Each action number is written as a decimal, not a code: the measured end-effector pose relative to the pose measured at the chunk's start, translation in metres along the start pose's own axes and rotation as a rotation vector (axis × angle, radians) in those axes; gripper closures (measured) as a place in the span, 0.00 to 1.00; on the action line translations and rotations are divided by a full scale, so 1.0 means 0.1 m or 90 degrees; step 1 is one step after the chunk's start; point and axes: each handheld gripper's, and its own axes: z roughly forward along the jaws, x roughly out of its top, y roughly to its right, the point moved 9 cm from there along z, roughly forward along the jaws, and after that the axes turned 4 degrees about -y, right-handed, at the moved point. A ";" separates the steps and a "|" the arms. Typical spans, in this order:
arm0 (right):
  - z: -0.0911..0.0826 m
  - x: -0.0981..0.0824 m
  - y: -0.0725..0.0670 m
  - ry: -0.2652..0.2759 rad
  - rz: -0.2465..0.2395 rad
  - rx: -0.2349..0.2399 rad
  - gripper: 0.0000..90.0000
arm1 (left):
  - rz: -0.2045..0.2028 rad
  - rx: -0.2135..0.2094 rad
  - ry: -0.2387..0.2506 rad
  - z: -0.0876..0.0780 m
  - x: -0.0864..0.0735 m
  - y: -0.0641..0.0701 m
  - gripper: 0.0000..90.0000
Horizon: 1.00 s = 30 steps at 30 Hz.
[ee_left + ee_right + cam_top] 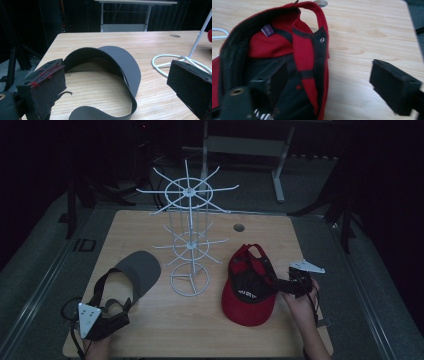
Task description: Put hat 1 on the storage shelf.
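Observation:
A grey visor cap [141, 270] lies on the left of the wooden table [165, 330], its strap toward me. My left gripper [119, 312] sits at the strap end. In the left gripper view my left gripper [117, 85] is open, with the visor's dark band [125, 65] curving between the jaws. A red cap [248, 287] lies upside down on the right. My right gripper [277, 282] is open at its right edge. The right gripper view has one jaw inside the red cap [274, 42] and the other outside over the table, so my right gripper [332, 85] straddles the rim.
A white wire rack [189, 240] with spoke arms stands mid-table between the caps; its ring base [175, 61] lies right of the visor. A round cable hole [239, 227] is behind the red cap. A metal table frame [245, 145] stands beyond, in the dark.

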 end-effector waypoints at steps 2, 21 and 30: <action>0.09 0.00 -0.05 -0.015 -0.011 0.009 0.13 | -0.004 -0.004 -0.002 0.00 0.00 0.01 0.03; 0.66 -0.16 -0.25 -0.112 -0.137 -0.032 0.43 | -0.005 -0.017 -0.012 0.01 -0.02 0.04 0.03; 0.72 -0.23 -0.28 -0.136 -0.177 -0.030 0.93 | -0.011 -0.009 -0.015 0.01 -0.02 0.03 0.03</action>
